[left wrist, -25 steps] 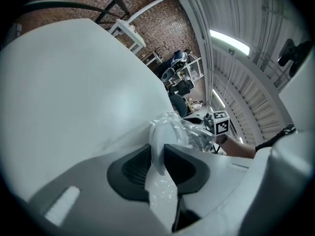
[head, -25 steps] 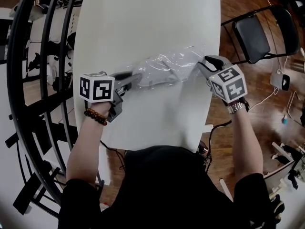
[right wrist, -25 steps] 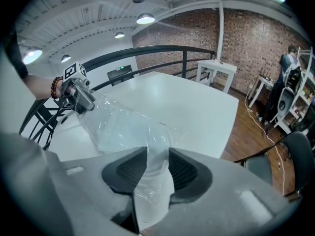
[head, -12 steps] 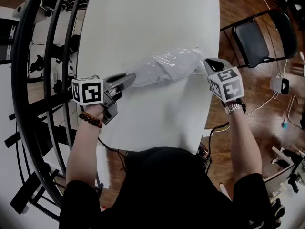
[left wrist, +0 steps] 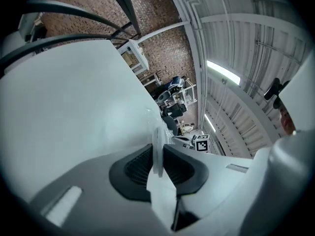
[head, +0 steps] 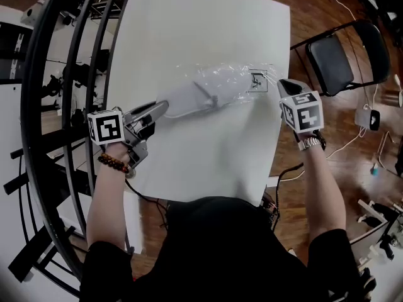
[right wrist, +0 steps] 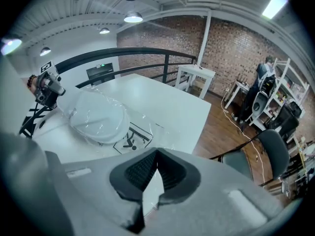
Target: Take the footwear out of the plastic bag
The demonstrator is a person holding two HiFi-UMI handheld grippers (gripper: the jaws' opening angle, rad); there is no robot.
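Head view shows one white table (head: pixel 201 30), one clear plastic bag (head: pixel 242 80), one white piece of footwear (head: pixel 189 96), two grippers and one black folding chair (head: pixel 334 49). Whether a second piece of footwear sits inside the bag cannot be told.

The footwear lies across the middle of the table. Its left part is out of the bag's mouth and its right part is under the film.

The left gripper (head: pixel 158 109) has its jaws nearly together, clamped on the footwear's thin white edge (left wrist: pixel 158 156). They have just been closing on it. The right gripper (head: pixel 281 84) has its jaws pressed together on a fold of the bag's clear film (right wrist: pixel 150 188), at the end with the printed warning sign (right wrist: pixel 130 139).

The bag's right end reaches close to the table's right edge, where the right gripper stands. The left gripper is near the left edge, with the black curved railing (head: pixel 38 106) just beyond it. Bare tabletop lies open on the far side of the bag and on the near side toward the person. The chair stands on the wooden floor, apart from the table.
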